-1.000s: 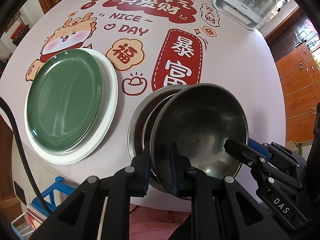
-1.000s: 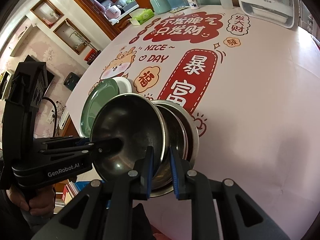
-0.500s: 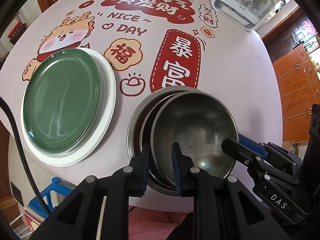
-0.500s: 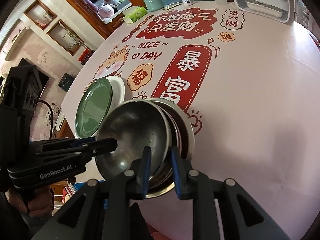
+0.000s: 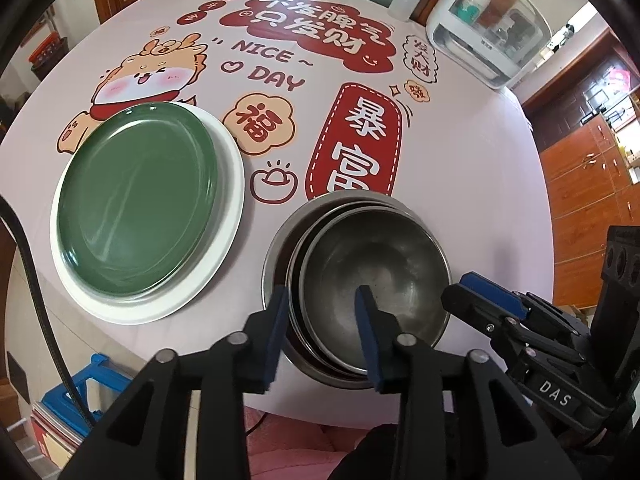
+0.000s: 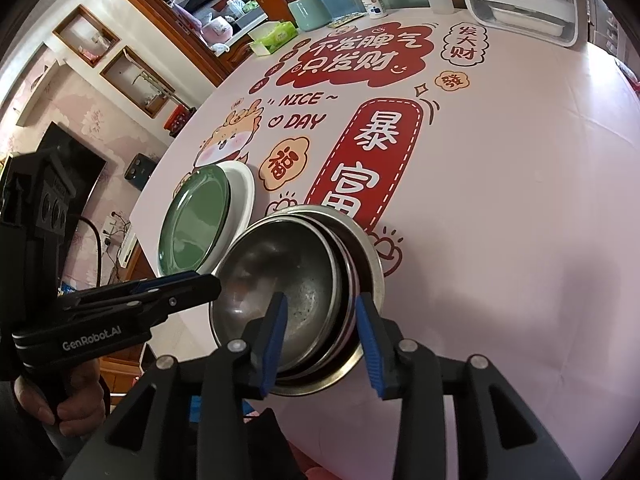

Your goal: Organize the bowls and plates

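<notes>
- Beside the green plate [image 5: 136, 204] sit nested steel bowls [image 5: 372, 276].
- Left gripper [image 5: 322, 332] and right gripper [image 6: 322, 338] fingers are opening, straddling bowl rims, seemingly not pressing.

The top steel bowl [image 5: 372, 280] hides the bowls nested beneath; perhaps two, only rims [image 6: 362, 256] show.
</notes>
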{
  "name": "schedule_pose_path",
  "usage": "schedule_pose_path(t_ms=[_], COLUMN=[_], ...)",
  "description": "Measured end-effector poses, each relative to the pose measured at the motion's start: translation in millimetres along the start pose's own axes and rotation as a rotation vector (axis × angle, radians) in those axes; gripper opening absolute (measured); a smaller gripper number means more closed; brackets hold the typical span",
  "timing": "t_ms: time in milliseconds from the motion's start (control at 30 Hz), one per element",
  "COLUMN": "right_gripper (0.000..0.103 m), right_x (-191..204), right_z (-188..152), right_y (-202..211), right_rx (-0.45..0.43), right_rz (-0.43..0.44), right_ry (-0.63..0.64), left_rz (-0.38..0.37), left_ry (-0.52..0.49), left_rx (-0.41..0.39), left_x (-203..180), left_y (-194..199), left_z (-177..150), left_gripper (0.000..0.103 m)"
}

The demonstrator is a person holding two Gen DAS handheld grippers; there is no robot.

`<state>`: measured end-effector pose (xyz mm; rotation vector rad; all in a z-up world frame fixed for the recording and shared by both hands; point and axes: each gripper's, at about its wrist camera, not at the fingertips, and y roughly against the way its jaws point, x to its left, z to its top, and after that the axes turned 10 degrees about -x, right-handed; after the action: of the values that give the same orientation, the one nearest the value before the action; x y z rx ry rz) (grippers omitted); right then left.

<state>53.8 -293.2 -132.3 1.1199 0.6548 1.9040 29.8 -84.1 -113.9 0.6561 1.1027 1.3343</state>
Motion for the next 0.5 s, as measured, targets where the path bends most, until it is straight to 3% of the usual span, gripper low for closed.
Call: schedule_pose_path(t_ms=[100, 167, 500], right_gripper=[0.045, 0.046, 0.046], right_x=[-4.8, -8.2, -26.4], right_z=[0.4, 0.1, -4.7], right_y=[0.3, 0.3, -7.6], right_rx=[0.001, 0.002, 0.049], right_rz=[0.005, 0.011, 0.036], right_ry=[-0.021, -0.035, -0.134], left_rz=[0.002, 0.009, 0.000], left_ry=[0.023, 0.038, 0.131], left_rx=[-0.001, -0.002, 0.045], left_x=[4.5, 7.7, 24.2], left_y=[0.2, 0.5, -9.2], left_z=[-2.0, -3.9, -10.7], left_gripper=[0.038, 0.048, 0.050])
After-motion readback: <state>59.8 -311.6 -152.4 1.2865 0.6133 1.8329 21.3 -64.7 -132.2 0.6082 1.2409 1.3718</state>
